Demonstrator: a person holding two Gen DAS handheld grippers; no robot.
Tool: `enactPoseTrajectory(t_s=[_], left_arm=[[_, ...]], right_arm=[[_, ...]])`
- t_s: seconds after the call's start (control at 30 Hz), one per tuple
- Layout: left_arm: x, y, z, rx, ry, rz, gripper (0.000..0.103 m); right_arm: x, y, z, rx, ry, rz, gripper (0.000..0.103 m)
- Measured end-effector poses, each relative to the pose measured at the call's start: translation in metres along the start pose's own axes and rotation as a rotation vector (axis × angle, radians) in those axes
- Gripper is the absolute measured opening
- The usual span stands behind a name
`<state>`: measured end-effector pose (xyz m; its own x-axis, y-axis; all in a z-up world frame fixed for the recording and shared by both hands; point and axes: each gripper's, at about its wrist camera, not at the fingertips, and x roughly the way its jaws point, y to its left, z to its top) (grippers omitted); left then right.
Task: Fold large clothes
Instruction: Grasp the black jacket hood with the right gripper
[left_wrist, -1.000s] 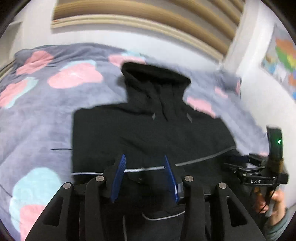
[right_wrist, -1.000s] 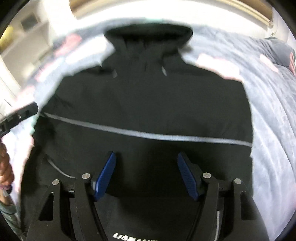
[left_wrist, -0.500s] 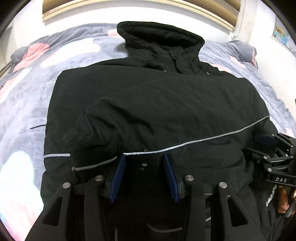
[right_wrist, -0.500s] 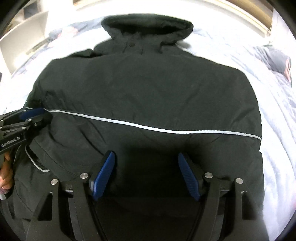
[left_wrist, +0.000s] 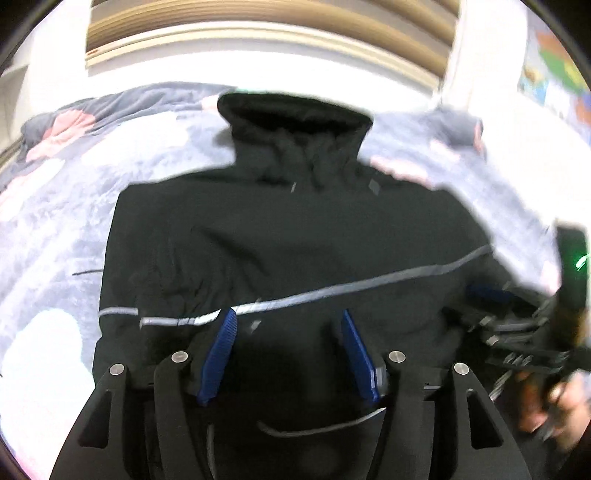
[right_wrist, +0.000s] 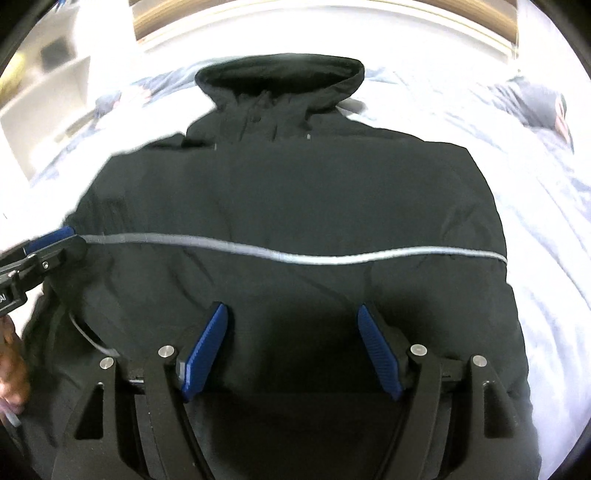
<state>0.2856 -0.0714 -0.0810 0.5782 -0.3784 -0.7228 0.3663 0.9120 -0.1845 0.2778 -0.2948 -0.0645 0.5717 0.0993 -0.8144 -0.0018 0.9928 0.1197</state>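
A black jacket (right_wrist: 295, 192) is lying spread on the bed's blanket (left_wrist: 55, 206), a grey one with pink and pale patches, its hood (right_wrist: 280, 81) pointing away from both claws and toward the white wall beyond. The left gripper (left_wrist: 288, 350) is hovering over the near part of the jacket with its 2 blue pads (left_wrist: 218, 354) standing well apart, released and gripping nothing; a thin grey reflective stripe (left_wrist: 332, 291) is running across the fabric just ahead of its tips. Off to its right, the right gripper (left_wrist: 517, 325) is showing blurred at the jacket's edge, with a bare hand (left_wrist: 554, 402) wrapped around its handle. The right gripper (right_wrist: 291, 350) is likewise hanging above the lower jacket, its pads (right_wrist: 203, 354) spread wide with only dark cloth showing between them, so it is released too. The same stripe (right_wrist: 295, 254) is crossing the garment ahead of it, and to its left the left gripper (right_wrist: 40, 251) is reaching in at the stripe's end, at the jacket's side edge.
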Motion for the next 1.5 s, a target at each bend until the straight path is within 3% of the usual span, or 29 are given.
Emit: enactPoseTrajectory(t_s=[0.17,0.33,0.6,0.7,1.03,1.1,1.17,1.23,1.27,1.33,1.43,1.5], left_arm=[[0.013,0.008,0.039,-0.12,-0.03,-0.012,0.063],[0.054,0.022,0.035,-0.201,-0.034,0.011,0.063],[0.061,0.002,0.014,-0.068,-0.148,0.085,0.074],[0.061,0.005,0.012,-0.068,-0.171,0.074,0.075],[0.057,0.006,0.009,-0.07,-0.186,0.049,0.075],[0.057,0.006,0.009,-0.071,-0.186,0.047,0.075],[0.057,0.006,0.009,-0.072,-0.187,0.046,0.075],[0.056,0.006,0.009,-0.073,-0.187,0.045,0.075],[0.056,0.006,0.009,-0.073,-0.188,0.043,0.075],[0.057,0.006,0.009,-0.073,-0.189,0.038,0.075],[0.056,0.006,0.009,-0.073,-0.188,0.033,0.075],[0.056,0.006,0.01,-0.073,-0.187,0.031,0.075]], right_arm=[[-0.008,-0.012,0.047,0.027,-0.039,-0.009,0.075],[-0.005,-0.02,0.102,0.022,-0.088,-0.038,0.075],[0.05,-0.054,0.2,0.135,-0.134,-0.008,0.075],[0.074,-0.069,0.229,0.193,-0.15,-0.004,0.075],[0.152,-0.084,0.282,0.255,-0.106,-0.092,0.075],[0.167,-0.083,0.287,0.24,-0.08,-0.116,0.071],[0.176,-0.082,0.288,0.229,-0.066,-0.117,0.055],[0.182,-0.078,0.287,0.214,-0.063,-0.11,0.049],[0.182,-0.075,0.286,0.201,-0.069,-0.123,0.037],[0.178,-0.068,0.282,0.164,-0.092,-0.172,0.03],[0.156,-0.065,0.272,0.157,-0.138,-0.14,0.018],[0.13,-0.065,0.266,0.153,-0.202,-0.111,0.015]])
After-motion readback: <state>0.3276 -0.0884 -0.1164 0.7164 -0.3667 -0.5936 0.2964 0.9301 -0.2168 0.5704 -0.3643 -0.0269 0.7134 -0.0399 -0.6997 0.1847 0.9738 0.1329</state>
